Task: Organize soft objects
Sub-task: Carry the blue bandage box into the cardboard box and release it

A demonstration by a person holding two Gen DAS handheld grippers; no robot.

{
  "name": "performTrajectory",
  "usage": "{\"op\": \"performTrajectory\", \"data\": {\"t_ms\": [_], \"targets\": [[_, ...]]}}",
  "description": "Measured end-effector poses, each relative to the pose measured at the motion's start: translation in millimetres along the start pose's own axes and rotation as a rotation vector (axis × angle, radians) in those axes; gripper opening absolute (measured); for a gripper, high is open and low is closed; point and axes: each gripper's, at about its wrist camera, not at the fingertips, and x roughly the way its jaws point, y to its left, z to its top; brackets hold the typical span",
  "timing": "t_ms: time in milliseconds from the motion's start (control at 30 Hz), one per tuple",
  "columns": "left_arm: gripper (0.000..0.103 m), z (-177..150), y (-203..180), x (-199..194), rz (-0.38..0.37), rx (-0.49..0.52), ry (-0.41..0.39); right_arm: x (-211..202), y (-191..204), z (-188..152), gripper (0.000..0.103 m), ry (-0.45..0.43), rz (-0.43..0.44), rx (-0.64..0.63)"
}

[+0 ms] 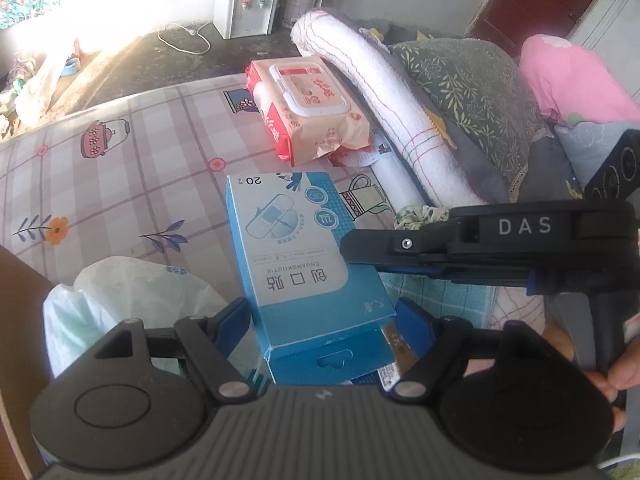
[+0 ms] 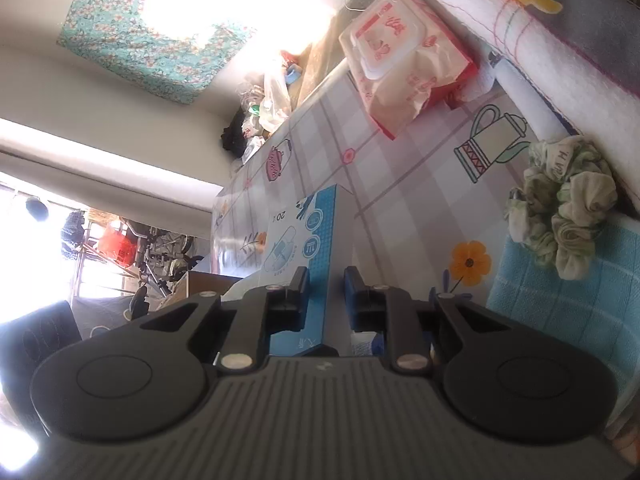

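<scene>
A blue box of plasters [image 1: 296, 264] lies lengthwise between the fingers of my left gripper [image 1: 322, 320], whose blue pads press on its two long sides. My right gripper [image 1: 348, 250] comes in from the right and pinches the box's right edge. In the right wrist view the box [image 2: 316, 248] stands on edge between the right gripper [image 2: 326, 292] pads, which close on its thin faces. A green-and-white scrunchie [image 2: 560, 208] rests on a light blue cloth [image 2: 568, 320] to the right. A pack of wet wipes [image 1: 312, 108] lies farther back.
The checked, flower-printed cover [image 1: 120, 184] spreads to the left. A rolled white towel [image 1: 380, 92], a leaf-print pillow [image 1: 472, 88] and a pink pillow [image 1: 572, 76] line the right side. A white plastic bag [image 1: 132, 300] sits near left. A water dispenser [image 1: 248, 4] stands behind.
</scene>
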Motion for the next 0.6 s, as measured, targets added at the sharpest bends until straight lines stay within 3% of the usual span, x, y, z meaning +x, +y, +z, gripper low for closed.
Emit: {"op": "performTrajectory", "data": {"t_ms": [300,600], "targets": [[0.080,-46,59,-112,0.059,-0.081,-0.157,1,111,-47,0.018,0.029,0.100,-0.163],[0.080,-104,170,-182,0.182,-0.252,-0.238,82,226,-111,0.019,0.170,0.180,-0.286]]}}
